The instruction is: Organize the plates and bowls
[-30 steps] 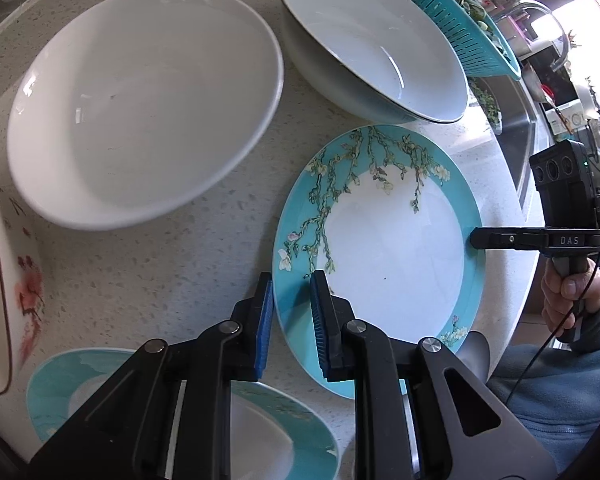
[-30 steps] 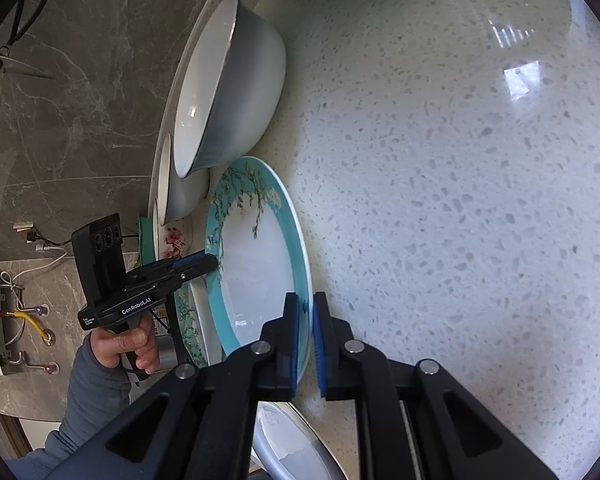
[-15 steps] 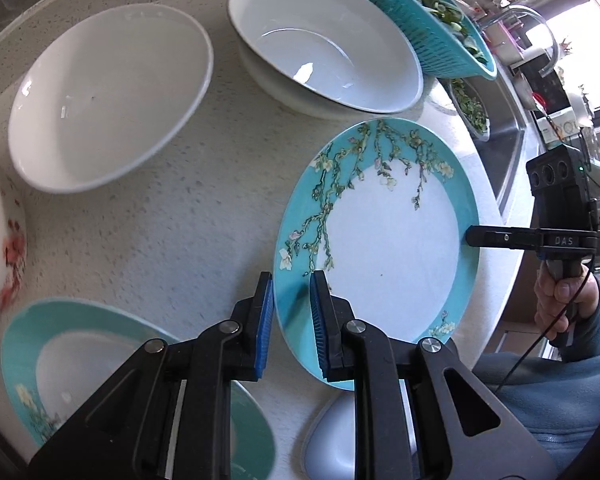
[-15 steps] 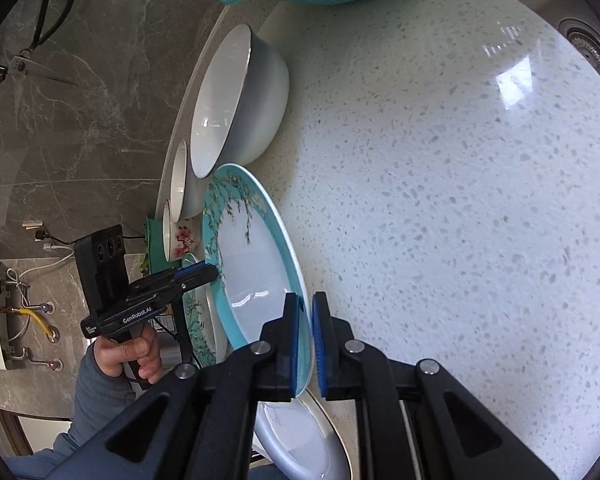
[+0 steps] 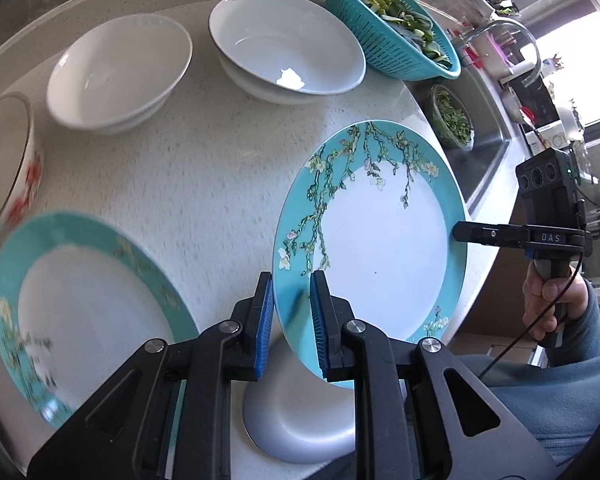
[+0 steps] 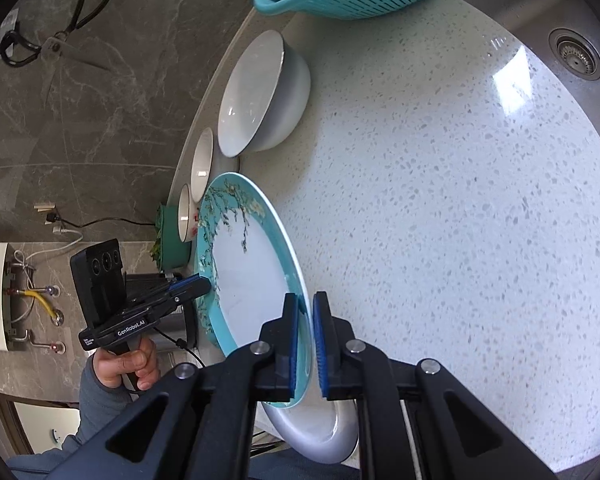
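Note:
A teal blossom-pattern plate [image 5: 380, 248] is held in the air between both grippers, tilted above the counter. My left gripper [image 5: 292, 316] is shut on its near rim. My right gripper [image 6: 305, 344] is shut on the opposite rim; it also shows in the left wrist view [image 5: 458, 232]. The plate shows edge-on in the right wrist view [image 6: 252, 276]. A second teal plate [image 5: 80, 308] lies flat at lower left. A plain white plate [image 5: 300, 420] lies under the held plate. Two white bowls [image 5: 120, 72] [image 5: 288, 60] and a red-flowered bowl [image 5: 8, 160] stand behind.
A teal colander of greens [image 5: 392, 32] stands at the back right, and a glass bowl of greens [image 5: 452, 120] sits beside the sink [image 6: 576, 56]. The speckled counter [image 6: 460, 220] ends at a rounded front edge. Scissors [image 6: 60, 40] hang on the wall.
Both grippers have raised the teal plate off the counter and tilted it. The bowls look farther off, and the second teal plate and the white plate have come into view below.

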Demonstrator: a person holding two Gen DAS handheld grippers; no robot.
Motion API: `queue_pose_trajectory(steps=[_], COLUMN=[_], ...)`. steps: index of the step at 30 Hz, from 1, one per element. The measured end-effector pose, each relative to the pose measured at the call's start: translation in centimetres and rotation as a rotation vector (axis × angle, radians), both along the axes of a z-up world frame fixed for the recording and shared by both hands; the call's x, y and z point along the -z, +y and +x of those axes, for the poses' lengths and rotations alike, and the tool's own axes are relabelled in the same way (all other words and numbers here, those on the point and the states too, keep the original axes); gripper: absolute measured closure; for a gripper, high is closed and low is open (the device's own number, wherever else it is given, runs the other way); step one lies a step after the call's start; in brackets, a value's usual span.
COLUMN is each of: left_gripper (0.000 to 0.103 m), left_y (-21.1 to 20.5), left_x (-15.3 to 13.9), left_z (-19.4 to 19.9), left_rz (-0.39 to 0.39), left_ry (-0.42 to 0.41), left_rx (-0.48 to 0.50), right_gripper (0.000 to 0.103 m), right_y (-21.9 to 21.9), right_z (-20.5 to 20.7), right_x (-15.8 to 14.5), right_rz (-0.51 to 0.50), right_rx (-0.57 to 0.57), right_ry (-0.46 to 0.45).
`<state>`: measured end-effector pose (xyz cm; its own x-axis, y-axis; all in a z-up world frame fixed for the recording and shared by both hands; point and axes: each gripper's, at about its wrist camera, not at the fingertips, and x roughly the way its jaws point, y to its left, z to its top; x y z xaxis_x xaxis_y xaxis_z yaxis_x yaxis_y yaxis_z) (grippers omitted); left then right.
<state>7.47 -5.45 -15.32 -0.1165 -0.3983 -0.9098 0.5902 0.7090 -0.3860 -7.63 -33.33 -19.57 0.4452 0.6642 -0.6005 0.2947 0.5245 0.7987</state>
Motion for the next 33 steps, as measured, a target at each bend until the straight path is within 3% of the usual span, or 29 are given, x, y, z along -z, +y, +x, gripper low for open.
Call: queue_pose_trajectory(steps=[7, 16, 33], left_gripper=[0.087, 0.087, 0.087], left_y=[5.0, 10.1, 12.1], left_x=[-1.2, 1.2, 4.4], left_z=[-5.2, -11.1, -13.8], left_rz=[-0.024, -0.049, -0.001], left_ry=[0.017, 0.099, 0.127], left_rx=[-0.086, -0.227, -0.298], right_gripper=[0.090, 0.089, 0.088], right_y=[2.1, 4.6, 8.9], right_z=[-1.5, -3.2, -2.8], right_x=[-0.3, 1.4, 3.2], right_rz=[-0.011, -0.040, -0.184], right_rx=[-0.063, -0.150, -0.282], right_ry=[0.016, 0.066, 0.104])
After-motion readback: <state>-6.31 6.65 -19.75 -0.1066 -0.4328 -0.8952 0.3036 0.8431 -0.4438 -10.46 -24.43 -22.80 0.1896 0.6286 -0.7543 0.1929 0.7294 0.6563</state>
